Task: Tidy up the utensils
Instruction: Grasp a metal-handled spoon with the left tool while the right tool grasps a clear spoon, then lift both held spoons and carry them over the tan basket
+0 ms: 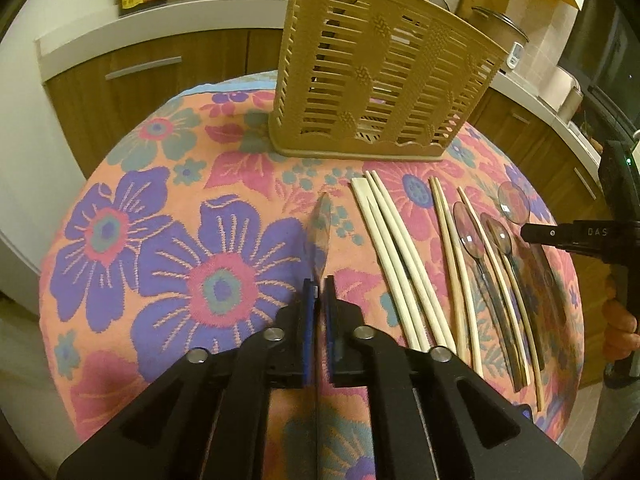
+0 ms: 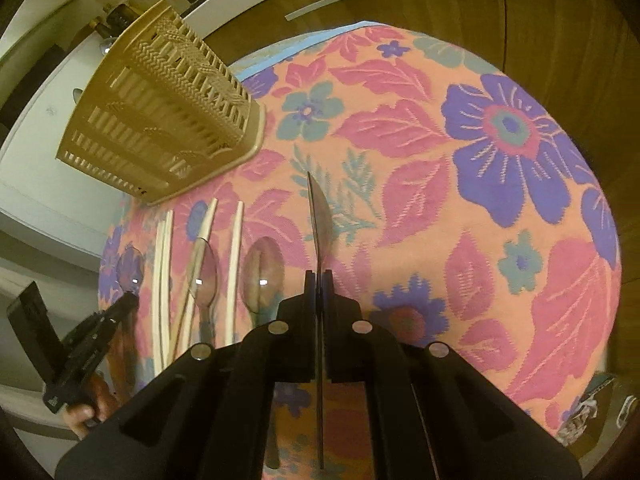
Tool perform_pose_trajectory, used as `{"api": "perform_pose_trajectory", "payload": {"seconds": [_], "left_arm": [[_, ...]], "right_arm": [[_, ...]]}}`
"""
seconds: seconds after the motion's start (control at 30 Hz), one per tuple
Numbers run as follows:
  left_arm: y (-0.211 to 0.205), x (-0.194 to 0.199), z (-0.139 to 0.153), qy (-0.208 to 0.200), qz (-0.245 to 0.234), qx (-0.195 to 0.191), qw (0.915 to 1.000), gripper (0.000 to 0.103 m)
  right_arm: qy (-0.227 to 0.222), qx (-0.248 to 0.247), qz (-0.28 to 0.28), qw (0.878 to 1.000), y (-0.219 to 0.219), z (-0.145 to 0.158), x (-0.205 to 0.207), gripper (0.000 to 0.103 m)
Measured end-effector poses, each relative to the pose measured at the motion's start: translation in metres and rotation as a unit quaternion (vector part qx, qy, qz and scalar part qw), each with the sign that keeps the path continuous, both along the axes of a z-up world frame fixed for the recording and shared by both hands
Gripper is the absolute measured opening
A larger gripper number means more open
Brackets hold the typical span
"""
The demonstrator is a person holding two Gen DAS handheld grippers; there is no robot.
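Left wrist view, left tongs clamped on clear spoon edge-on, chopsticks just right of them, basket ahead, right wrist view, right tongs pinching another spoon, w/ more spoons left on tabletop.

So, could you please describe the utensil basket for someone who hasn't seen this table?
On the flowered tablecloth, look past the far ends of the pale chopsticks. There stands a tan slatted basket, the only container on the cloth and taller than everything around it.
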State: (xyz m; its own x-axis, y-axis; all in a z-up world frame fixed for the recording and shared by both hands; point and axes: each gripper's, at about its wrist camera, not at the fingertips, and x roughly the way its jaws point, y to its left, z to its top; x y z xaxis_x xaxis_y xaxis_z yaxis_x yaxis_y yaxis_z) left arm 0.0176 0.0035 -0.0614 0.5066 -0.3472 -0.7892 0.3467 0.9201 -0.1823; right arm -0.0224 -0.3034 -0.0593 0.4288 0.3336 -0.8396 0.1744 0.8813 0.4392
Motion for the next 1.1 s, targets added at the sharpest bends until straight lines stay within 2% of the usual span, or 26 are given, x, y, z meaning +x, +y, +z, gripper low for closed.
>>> {"api": "perform_pose_trajectory", "payload": {"seconds": [0.07, 0.23, 0.3, 0.47, 0.6, 0.63, 0.93, 1.1], "left_arm": [[0.001, -0.001, 0.001, -0.002, 0.001, 0.004, 1.0, 0.018], [-0.002, -0.002, 0.001, -0.006, -0.002, 0.016, 0.9999, 0.028], [-0.003, -0.003, 0.002, -0.009, -0.002, 0.025, 0.9997, 0.029], [-0.002, -0.003, 0.003, -0.012, -0.002, 0.027, 0.9996, 0.038], [0.0, -0.003, 0.004, -0.011, -0.003, 0.03, 0.9995, 0.041], [-0.001, -0.003, 0.004, -0.011, -0.004, 0.03, 0.9995, 0.042], [0.002, -0.007, 0.004, -0.001, -0.037, 0.043, 0.9984, 0.048], [0.001, -0.011, 0.003, -0.001, -0.054, 0.063, 0.9965, 0.048]], "right_arm": [[-0.001, -0.016, 0.002, 1.0, -0.002, 0.0, -0.003, 0.002], [-0.001, -0.046, 0.011, 0.999, -0.001, 0.001, -0.009, 0.005], [0.0, -0.058, 0.011, 0.998, 0.0, 0.0, -0.01, 0.007], [-0.003, -0.058, 0.013, 0.998, -0.003, -0.001, -0.015, 0.011], [-0.01, -0.061, 0.018, 0.998, -0.001, 0.002, -0.021, 0.028], [-0.013, -0.066, 0.021, 0.998, 0.0, 0.003, -0.021, 0.029], [-0.009, -0.077, 0.01, 0.997, -0.002, 0.007, -0.023, 0.029], [-0.003, -0.093, 0.03, 0.995, 0.005, 0.006, -0.026, 0.029]]}}
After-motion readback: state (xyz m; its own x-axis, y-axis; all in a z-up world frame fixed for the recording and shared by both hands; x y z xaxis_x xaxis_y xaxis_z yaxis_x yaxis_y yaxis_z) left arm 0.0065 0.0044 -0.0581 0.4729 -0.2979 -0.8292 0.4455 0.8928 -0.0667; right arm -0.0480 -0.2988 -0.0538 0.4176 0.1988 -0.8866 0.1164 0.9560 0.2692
